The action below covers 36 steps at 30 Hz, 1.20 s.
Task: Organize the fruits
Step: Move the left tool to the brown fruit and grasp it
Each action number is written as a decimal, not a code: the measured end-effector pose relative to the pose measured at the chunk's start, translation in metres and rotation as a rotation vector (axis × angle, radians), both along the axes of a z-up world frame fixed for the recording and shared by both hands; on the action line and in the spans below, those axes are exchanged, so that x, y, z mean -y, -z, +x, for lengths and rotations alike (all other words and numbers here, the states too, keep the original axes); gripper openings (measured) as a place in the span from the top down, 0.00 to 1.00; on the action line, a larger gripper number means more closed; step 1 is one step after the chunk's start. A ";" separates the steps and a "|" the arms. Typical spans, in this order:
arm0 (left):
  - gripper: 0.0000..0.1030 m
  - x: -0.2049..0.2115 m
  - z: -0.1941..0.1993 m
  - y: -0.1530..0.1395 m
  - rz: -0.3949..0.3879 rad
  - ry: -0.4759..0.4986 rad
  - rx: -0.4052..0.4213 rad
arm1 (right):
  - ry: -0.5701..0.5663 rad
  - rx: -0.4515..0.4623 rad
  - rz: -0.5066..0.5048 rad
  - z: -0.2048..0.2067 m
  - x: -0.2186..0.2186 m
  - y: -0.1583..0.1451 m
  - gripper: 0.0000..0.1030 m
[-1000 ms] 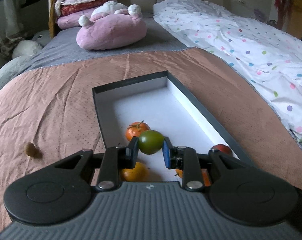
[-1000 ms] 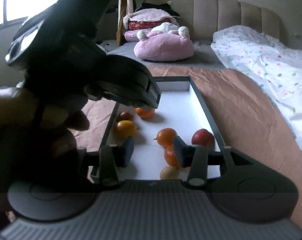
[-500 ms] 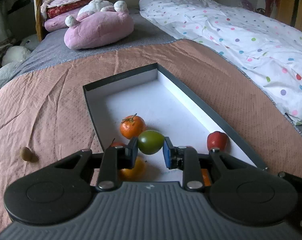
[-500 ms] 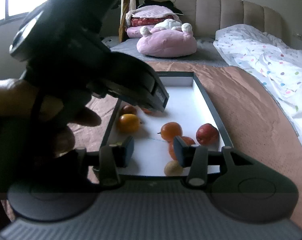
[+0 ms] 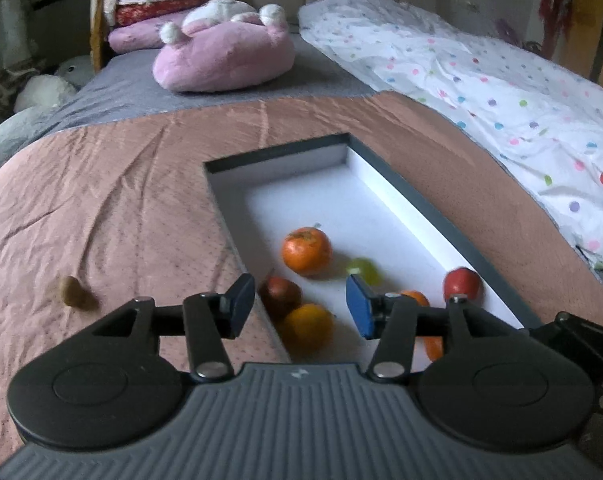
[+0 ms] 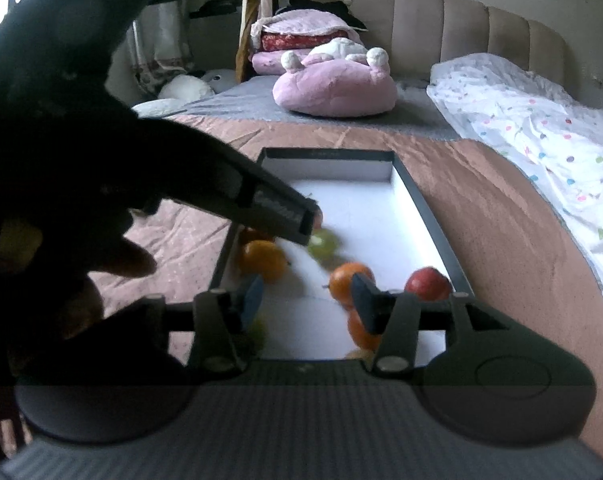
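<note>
Partly blurred green fruit [image 5: 364, 271] beyond opening jaws

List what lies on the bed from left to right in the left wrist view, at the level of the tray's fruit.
Small brown fruit on the bedspread → dark red fruit → orange → blurred green fruit → red fruit.

Both wrist views close, angled down bedward, sharing the tray [image 5: 433, 216], right view beside left's.

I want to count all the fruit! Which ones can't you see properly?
- Blurred round green fruit, left wrist view: motion smear, kind unclear.
- Orange fruit, left wrist view: mostly behind the left hand-held gripper, whose jaws are opening.
- Pale fruit, right wrist view: hidden by the right hand-held gripper.
</note>
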<state>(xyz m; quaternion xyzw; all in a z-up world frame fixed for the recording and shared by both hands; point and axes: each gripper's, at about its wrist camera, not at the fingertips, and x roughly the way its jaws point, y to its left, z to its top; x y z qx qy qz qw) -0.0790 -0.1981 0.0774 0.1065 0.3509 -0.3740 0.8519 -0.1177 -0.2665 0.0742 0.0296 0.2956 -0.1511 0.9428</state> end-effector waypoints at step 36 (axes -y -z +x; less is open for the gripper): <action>0.62 -0.101 0.140 0.066 0.086 -0.336 0.036 | 0.032 0.007 0.037 0.068 0.002 0.024 0.51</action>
